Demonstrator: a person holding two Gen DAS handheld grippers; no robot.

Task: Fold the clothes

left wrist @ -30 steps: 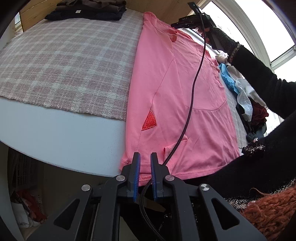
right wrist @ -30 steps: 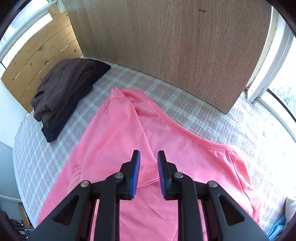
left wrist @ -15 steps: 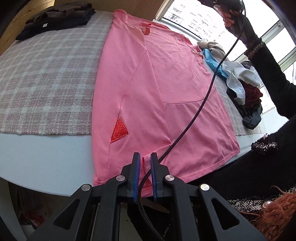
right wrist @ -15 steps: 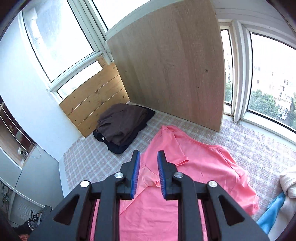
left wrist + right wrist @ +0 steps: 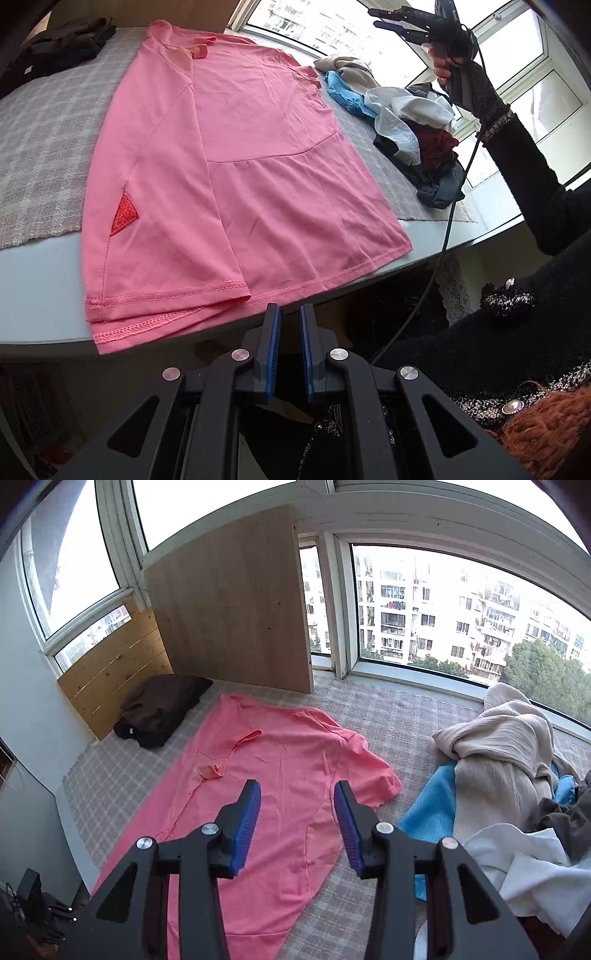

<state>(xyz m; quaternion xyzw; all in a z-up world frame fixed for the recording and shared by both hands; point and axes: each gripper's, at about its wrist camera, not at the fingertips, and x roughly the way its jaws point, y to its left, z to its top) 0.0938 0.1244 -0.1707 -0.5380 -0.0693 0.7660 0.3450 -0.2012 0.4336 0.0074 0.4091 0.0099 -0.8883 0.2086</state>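
A pink T-shirt (image 5: 240, 147) lies on the plaid mat, its left side folded over the body, hem at the table's near edge. It also shows in the right wrist view (image 5: 280, 775). My left gripper (image 5: 290, 314) hangs just off the table edge below the hem, jaws a narrow gap apart and empty. My right gripper (image 5: 297, 794) is open and empty, held high above the shirt's shoulder end; it shows in the left wrist view (image 5: 391, 20) at top right.
A pile of unfolded clothes (image 5: 509, 775) lies right of the shirt, also seen from the left (image 5: 406, 122). A folded dark stack (image 5: 159, 709) sits at the far left by a wooden board (image 5: 236, 620). Windows run behind.
My left gripper let go of the hem and drew back off the table edge. My right gripper rose away from the shirt and opened wide.
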